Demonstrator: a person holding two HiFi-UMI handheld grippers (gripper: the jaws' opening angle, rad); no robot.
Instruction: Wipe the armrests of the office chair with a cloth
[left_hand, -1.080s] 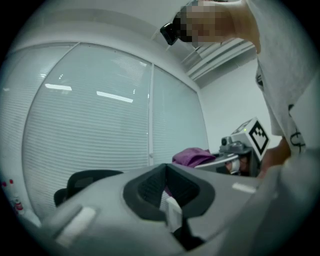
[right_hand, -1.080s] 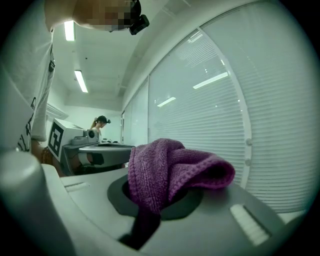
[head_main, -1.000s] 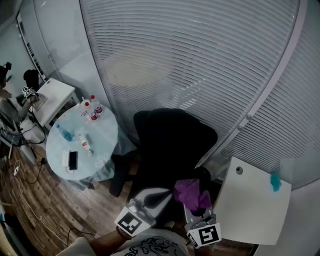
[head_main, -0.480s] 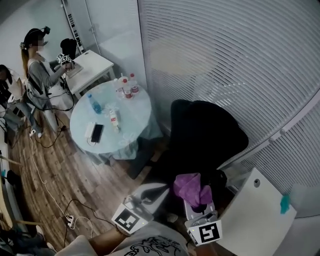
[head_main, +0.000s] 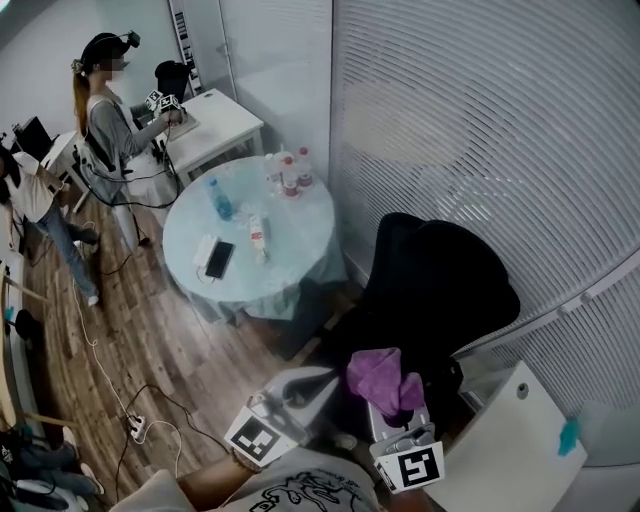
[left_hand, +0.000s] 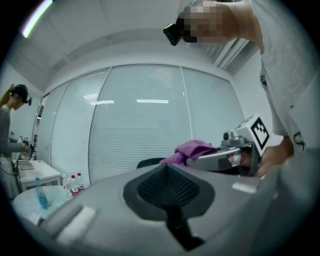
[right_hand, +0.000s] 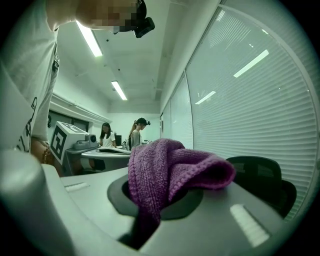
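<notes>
— Right hand-held gripper (head_main: 392, 412) stays clamped on the cloth (head_main: 380, 378); left hand-held gripper (head_main: 318, 380) beside it, jaws together, empty.
— The view's swung left: chair (head_main: 440, 290) now sits right, round desk (head_main: 290, 262) fully in.
— Cloth's purple, knitted, bunched, drooping over the jaws, held before the chair.

An office: blind-covered glass walls (head_main: 480, 120), black office chair (head_main: 440, 290), round meeting table (head_main: 290, 245), white desk (head_main: 215, 125).
</notes>
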